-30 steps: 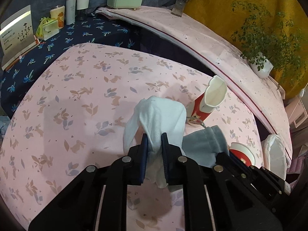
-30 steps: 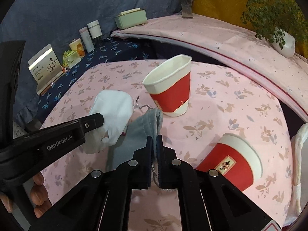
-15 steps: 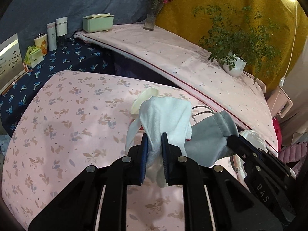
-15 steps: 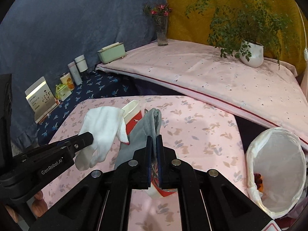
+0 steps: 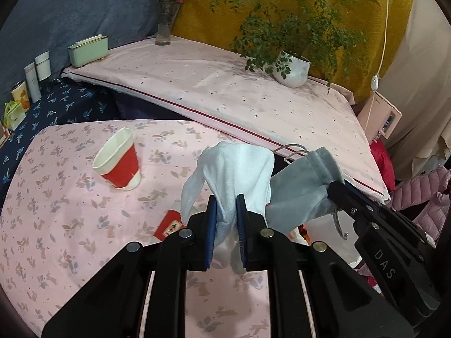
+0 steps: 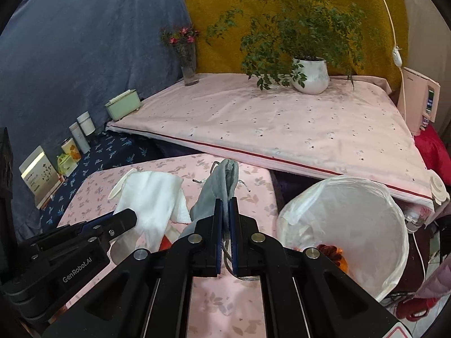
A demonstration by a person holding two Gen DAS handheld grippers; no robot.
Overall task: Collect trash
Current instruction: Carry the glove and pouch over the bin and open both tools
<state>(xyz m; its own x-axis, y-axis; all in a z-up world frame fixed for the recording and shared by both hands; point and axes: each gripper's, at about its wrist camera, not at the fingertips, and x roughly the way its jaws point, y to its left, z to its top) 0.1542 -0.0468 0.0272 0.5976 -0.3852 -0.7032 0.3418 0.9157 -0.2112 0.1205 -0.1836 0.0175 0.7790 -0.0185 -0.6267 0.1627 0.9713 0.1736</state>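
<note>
White terry cloth, crumpled (image 5: 236, 174), is pinched between the pads of the left gripper (image 5: 227, 217). The grey soft drawstring pouch (image 6: 222, 191) is clamped in the fully closed right gripper (image 6: 225, 217). Both hang above the pink floral tablecloth (image 5: 70, 211), short of the round white-lined trash bin (image 6: 346, 225). Risks: the pouch cord, possibly looped under the jaws, snagging on release; either piece landing on the bin's rim. 1 upright red paper cup (image 5: 118, 160) remains.

left black two-finger gripper (image 5: 227, 211): clamped on white cloth (image 5: 236, 169) | right black two-finger gripper (image 6: 225, 211): clamped on grey pouch (image 6: 222, 186), just right of white cloth
</note>
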